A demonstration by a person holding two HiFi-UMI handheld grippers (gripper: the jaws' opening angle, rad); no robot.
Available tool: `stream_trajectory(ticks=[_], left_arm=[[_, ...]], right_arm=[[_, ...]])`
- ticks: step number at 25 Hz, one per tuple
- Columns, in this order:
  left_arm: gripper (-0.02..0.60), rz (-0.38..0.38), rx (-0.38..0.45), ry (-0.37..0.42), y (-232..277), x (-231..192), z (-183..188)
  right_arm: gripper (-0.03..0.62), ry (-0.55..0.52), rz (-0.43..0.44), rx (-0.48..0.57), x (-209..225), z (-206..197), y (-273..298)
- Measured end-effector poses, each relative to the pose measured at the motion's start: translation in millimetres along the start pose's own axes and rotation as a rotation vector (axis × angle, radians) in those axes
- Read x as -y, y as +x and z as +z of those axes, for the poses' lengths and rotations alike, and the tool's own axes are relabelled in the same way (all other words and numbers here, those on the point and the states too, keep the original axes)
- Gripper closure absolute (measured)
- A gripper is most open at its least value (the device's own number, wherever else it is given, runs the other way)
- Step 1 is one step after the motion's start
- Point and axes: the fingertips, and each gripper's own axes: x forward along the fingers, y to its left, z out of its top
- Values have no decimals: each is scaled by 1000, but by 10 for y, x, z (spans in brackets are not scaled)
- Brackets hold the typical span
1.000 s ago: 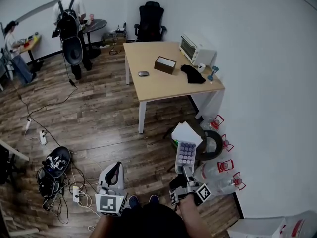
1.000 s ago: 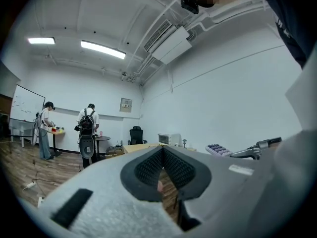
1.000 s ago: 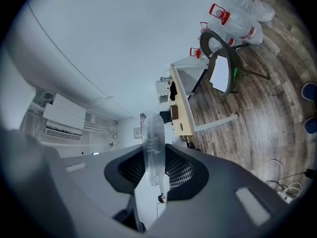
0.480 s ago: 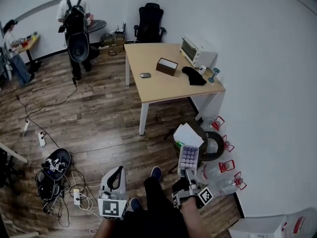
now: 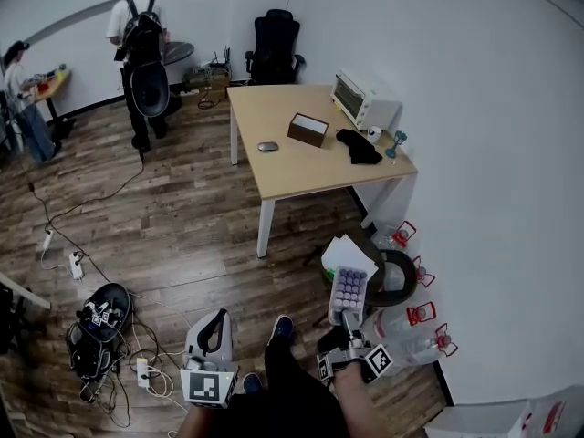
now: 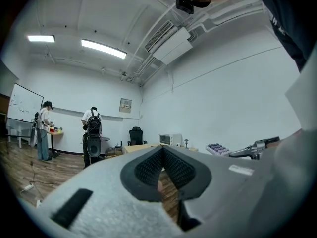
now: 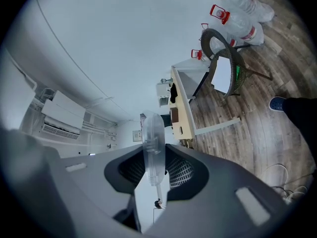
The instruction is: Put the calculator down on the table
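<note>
While in tool (image 5: 345,318), calculator (image 5: 347,288) far from table (image 5: 292,167).

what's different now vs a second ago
A step has been taken toward the table: a shoe now shows out in front, and the table sits slightly lower in the head view. The person with the backpack has moved farther off. Nothing was taken or let go: the right gripper stays shut on the calculator, and the left gripper, shut and empty, looks unchanged.
</note>
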Motion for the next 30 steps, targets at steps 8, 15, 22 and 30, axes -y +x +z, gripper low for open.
stream_trajectory(ticks=[8, 15, 22, 30], left_arm=[[583, 6, -2, 4, 499, -127, -19], [583, 4, -43, 35, 1220, -204, -9], [583, 12, -30, 17, 2208, -181, 226], [583, 19, -37, 36, 3135, 32, 328]], right_arm=[[484, 50, -47, 1, 236, 85, 482], [484, 51, -24, 7, 133, 397, 1165], [484, 74, -43, 7, 16, 859, 1979], [484, 78, -31, -26, -107, 1429, 2857]])
